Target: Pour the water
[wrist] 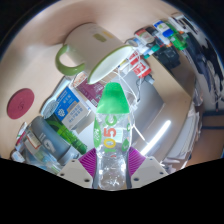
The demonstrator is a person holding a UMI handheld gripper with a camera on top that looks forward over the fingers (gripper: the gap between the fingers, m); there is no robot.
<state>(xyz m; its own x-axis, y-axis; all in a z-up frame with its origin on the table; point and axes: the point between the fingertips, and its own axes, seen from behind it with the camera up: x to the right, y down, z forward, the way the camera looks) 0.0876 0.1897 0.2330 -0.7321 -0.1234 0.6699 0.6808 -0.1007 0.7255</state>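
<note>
Although a red disc (22, 101) lay well off to the left, the risk sat at centre: the gripper (112, 163) was clamped on a clear bottle (112, 140) with a green top, both pads pressing its sides. Squeezed harder, it might buckle or slip. Rightward, a cluttered shelf (165, 45) stood beyond.

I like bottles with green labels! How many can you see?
2. One bottle sits between the gripper fingers. Another, the far bottle, stands beyond on the shelf; others may be hidden.
</note>
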